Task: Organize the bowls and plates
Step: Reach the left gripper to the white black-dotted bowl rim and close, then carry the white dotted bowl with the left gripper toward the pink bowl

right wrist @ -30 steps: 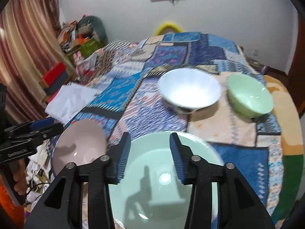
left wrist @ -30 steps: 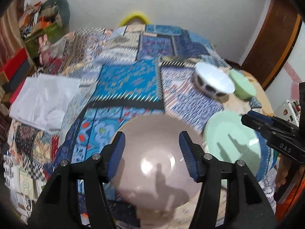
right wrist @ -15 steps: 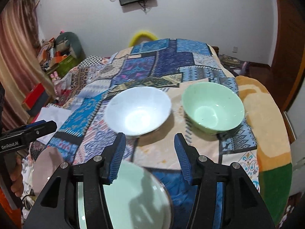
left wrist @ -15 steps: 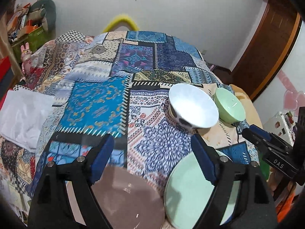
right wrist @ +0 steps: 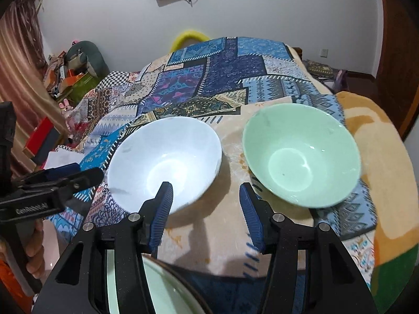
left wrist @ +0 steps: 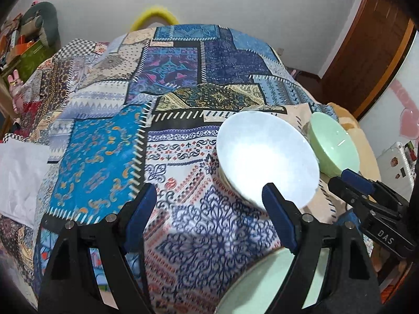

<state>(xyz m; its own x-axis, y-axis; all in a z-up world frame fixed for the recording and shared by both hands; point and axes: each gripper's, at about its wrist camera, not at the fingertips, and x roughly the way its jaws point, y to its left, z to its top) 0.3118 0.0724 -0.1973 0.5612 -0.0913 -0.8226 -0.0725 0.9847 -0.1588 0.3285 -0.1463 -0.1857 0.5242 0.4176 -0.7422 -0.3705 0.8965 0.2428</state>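
the white bowl (right wrist: pixel 167 159) and the green bowl (right wrist: pixel 301 154) sit upright side by side on the patchwork quilt (right wrist: pixel 225 78), near each other but apart, white on the left. that spacing leaves each rim free to be pinched on its own, probably so one can be nested in the other. a green plate (right wrist: pixel 157 290) lies nearer, its rim just showing at the bottom edge. the right gripper (right wrist: pixel 207 214) hovers over the gap between the bowls, jaws spread wide, holding nothing. the left gripper (left wrist: pixel 209 217) hangs to the left of the white bowl (left wrist: pixel 267 157), also wide open and empty, its right finger overlapping the bowl's near rim in view; whether they touch i cannot tell.
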